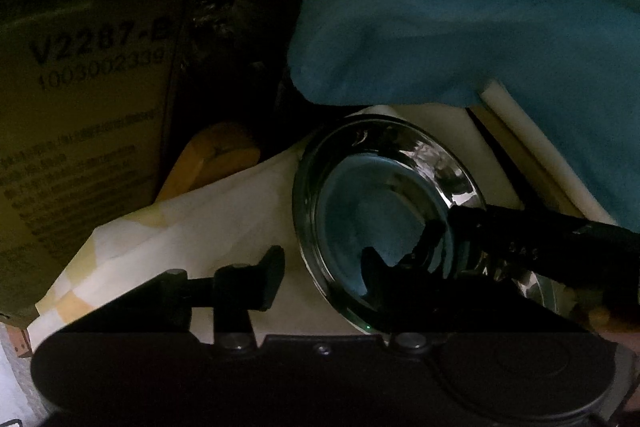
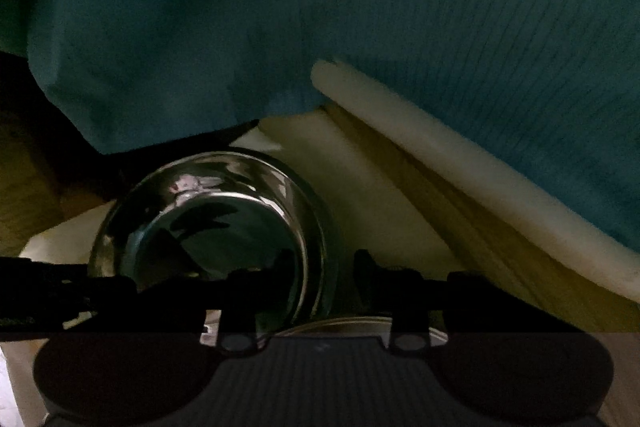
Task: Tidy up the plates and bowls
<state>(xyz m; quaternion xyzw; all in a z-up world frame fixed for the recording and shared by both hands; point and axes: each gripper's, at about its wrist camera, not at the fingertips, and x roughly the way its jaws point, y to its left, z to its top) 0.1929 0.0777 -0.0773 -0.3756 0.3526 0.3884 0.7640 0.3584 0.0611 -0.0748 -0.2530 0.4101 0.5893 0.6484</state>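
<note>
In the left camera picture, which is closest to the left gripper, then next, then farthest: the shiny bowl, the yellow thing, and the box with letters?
1. Shiny bowl: at the left gripper, rim between its fingers.
2. Yellow thing: behind, up and left, half hidden by the cloth.
3. Box: farthest, standing on the left.

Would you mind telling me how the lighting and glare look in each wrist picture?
Left wrist view: dim, the box label blurred, bright glints on the steel bowl. Right wrist view: darker still, the tongs only silhouettes, glare on the bowl's rim.
</note>
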